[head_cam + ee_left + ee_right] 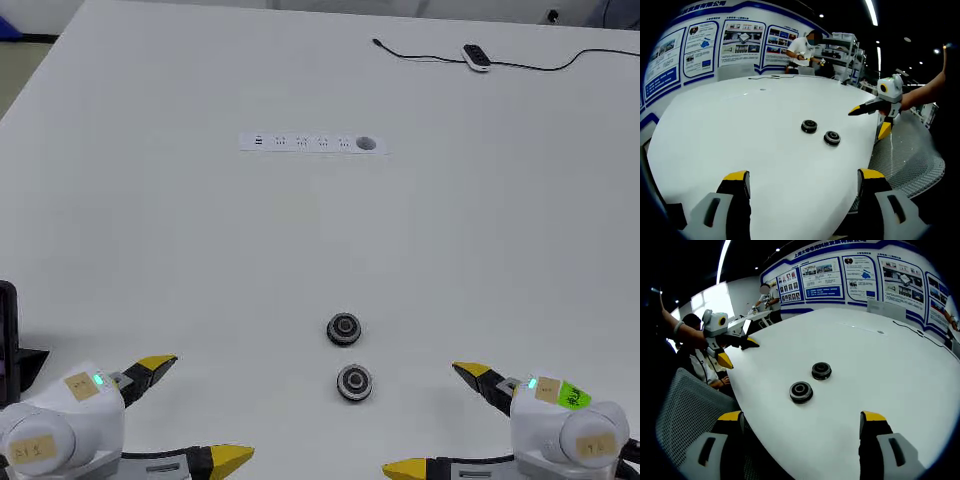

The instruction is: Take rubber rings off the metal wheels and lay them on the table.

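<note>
The broad white surface point(150, 250) carries two small metal wheels with dark rubber rings, lying flat and slightly apart near its front edge: the near wheel point(355, 382) and the far wheel point(344, 329) behind it. Farther back a white power strip point(312, 143) lies crosswise. Near the far edge a thin black cable point(420, 56) runs through a small dark device point(476, 57), perhaps an inline switch.

Two metal wheels point(344, 329) point(355, 382) with rubber rings, flat, near each other
</note>
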A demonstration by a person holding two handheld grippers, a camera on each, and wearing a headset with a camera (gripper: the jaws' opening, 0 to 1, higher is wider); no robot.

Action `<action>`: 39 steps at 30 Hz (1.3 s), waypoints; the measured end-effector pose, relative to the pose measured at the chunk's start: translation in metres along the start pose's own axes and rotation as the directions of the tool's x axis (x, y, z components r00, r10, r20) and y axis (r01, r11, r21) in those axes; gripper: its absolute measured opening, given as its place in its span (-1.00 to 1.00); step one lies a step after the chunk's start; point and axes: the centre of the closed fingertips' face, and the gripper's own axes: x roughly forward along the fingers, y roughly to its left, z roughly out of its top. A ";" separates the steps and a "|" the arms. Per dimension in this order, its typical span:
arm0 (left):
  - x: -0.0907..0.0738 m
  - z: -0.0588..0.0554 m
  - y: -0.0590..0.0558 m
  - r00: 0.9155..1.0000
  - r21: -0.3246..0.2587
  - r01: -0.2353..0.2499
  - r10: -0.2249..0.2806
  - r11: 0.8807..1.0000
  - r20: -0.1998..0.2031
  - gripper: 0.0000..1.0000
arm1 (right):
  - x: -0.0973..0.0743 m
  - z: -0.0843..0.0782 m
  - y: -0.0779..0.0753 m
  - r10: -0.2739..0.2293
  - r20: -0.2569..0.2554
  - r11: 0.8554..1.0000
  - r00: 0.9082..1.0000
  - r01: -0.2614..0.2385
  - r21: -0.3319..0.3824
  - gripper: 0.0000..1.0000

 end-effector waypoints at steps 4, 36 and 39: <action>0.004 0.000 -0.002 1.000 0.003 0.007 -0.007 1.000 -0.010 0.74 | 0.004 0.001 0.002 0.005 0.000 1.000 1.000 -0.005 0.011 0.86; 0.047 0.024 -0.029 0.991 0.092 0.122 -0.117 0.988 -0.058 0.13 | 0.032 0.006 0.018 0.088 0.035 0.974 0.995 -0.094 0.208 0.55; 0.052 0.027 -0.032 0.990 0.102 0.137 -0.131 0.985 -0.060 0.07 | 0.033 0.007 0.019 0.093 0.044 0.971 0.995 -0.101 0.218 0.52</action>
